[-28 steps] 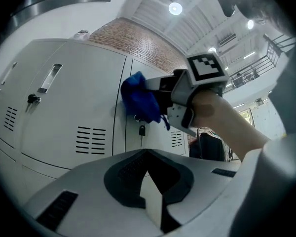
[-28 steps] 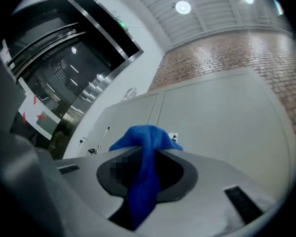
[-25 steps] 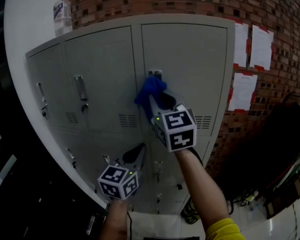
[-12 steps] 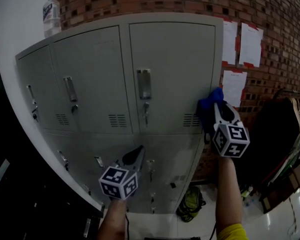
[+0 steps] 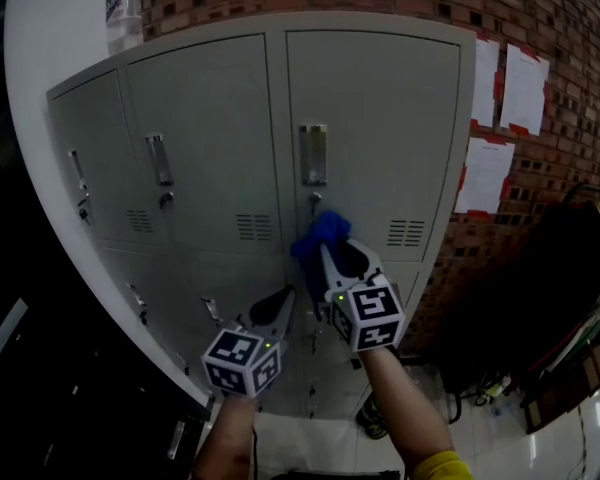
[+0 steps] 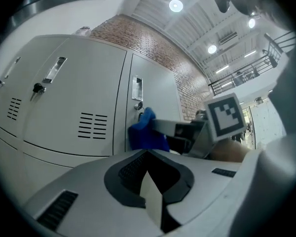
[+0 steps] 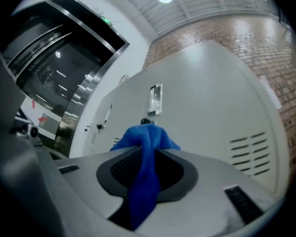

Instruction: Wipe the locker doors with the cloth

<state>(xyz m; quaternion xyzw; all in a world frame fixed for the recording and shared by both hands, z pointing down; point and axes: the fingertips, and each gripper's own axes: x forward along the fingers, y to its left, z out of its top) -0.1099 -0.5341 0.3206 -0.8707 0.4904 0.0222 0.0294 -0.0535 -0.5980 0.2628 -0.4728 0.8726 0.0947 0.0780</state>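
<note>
Your right gripper (image 5: 332,260) pinches the blue cloth (image 5: 317,238) on the right locker door (image 5: 380,108), at 6 o'clock from its handle (image 5: 313,154). Press flat and rub slowly. Your left gripper (image 5: 277,308) is closed and empty.

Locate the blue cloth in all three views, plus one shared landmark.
Head view: blue cloth, centre, below the rightmost handle plate.
Left gripper view: cloth centre, just below that plate.
Right gripper view: cloth bottom centre, pinched between the jaws.
Shared landmark: that handle plate, in all three.
</note>
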